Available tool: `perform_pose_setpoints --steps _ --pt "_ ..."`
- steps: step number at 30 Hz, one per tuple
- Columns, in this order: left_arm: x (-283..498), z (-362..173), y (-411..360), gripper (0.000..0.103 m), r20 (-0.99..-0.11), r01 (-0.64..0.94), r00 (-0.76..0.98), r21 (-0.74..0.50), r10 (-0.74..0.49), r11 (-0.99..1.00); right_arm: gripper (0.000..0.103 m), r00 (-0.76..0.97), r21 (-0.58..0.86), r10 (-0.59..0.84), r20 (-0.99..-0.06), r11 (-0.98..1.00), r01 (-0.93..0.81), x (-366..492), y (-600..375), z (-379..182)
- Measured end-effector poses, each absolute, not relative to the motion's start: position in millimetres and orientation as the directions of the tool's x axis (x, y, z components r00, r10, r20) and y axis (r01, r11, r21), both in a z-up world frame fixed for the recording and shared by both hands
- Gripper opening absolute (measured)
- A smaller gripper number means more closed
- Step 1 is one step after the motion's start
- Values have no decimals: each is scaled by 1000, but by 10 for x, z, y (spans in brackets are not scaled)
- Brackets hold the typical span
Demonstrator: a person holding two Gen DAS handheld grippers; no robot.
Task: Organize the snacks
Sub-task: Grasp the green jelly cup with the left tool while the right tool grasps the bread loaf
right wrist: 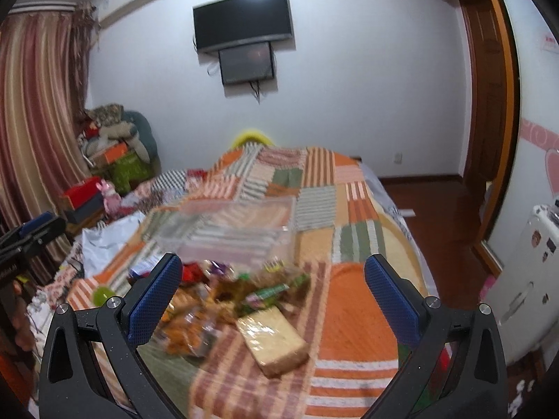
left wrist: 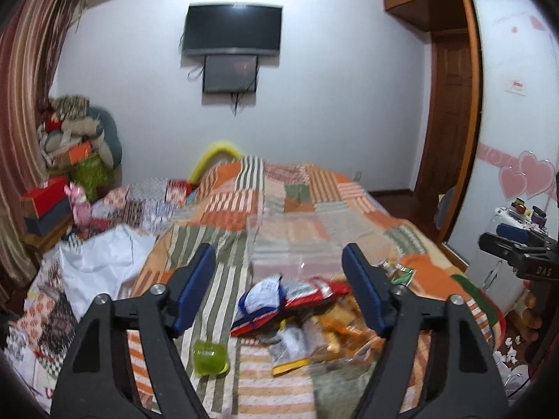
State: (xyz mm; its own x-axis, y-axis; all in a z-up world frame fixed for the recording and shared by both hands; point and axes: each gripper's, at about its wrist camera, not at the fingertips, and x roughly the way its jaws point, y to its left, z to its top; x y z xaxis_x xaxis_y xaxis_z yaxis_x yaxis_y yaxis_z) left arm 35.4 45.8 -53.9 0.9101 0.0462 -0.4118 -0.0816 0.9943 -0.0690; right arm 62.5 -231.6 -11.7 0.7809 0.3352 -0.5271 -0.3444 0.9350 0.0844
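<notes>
Your left gripper [left wrist: 279,272] and right gripper [right wrist: 272,282] both stand apart, empty, above the snack pile [right wrist: 216,300] at lower centre; clear box [right wrist: 237,230] behind it.

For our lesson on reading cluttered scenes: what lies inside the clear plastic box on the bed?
The clear plastic box looks empty: only the striped patchwork quilt shows through its walls. The snack packets lie heaped outside, in front of it. Motion blur could hide something small.

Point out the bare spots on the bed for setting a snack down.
Bare quilt lies right of the wrapped tan block, toward the bed's edge, and beyond the clear plastic bin. A narrower strip sits left of the green jelly cup. The snack pile before the bin is crowded.
</notes>
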Motion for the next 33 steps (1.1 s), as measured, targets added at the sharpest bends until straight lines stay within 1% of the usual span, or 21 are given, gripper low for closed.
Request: perform_pose_setpoints --steps 3,8,12,16,20,24,27,29,31,33 --pt "430 -704 639 68 -476 -95 879 -110 32 989 103 740 85 334 -584 932 -353 674 -2329 -242" --pt "536 -1003 864 68 -573 -142 819 -143 34 979 103 674 102 344 -653 923 -371 715 -2332 -458" --pt "578 -1262 978 68 -638 -177 767 -116 63 977 95 617 133 358 -701 915 -381 784 -2326 -618" --pt "630 -1544 1103 68 -700 -211 711 -122 67 970 94 570 148 360 -739 911 -384 829 -2314 -755" --pt "699 -1754 1182 68 -744 -235 666 -143 52 961 93 535 160 362 -763 909 -386 906 -2303 -862" --pt "777 -1924 1214 68 -775 -248 631 -157 36 956 90 503 166 359 -786 906 -389 947 -2277 -952" --pt "816 -2022 1226 68 -791 -253 611 -153 35 955 84 474 174 357 -805 906 -386 996 -2255 -1020" --pt "841 -2088 1245 68 -798 -258 602 -162 27 952 83 451 197 374 -810 899 -391 1028 -2242 -1060" --pt "867 -2140 1250 62 -804 -259 594 -172 16 950 81 434 206 381 -816 894 -397 1045 -2228 -1091" --pt "892 -2174 1255 51 -807 -254 590 -186 0 949 79 425 204 383 -821 890 -408 1041 -2202 -1116"
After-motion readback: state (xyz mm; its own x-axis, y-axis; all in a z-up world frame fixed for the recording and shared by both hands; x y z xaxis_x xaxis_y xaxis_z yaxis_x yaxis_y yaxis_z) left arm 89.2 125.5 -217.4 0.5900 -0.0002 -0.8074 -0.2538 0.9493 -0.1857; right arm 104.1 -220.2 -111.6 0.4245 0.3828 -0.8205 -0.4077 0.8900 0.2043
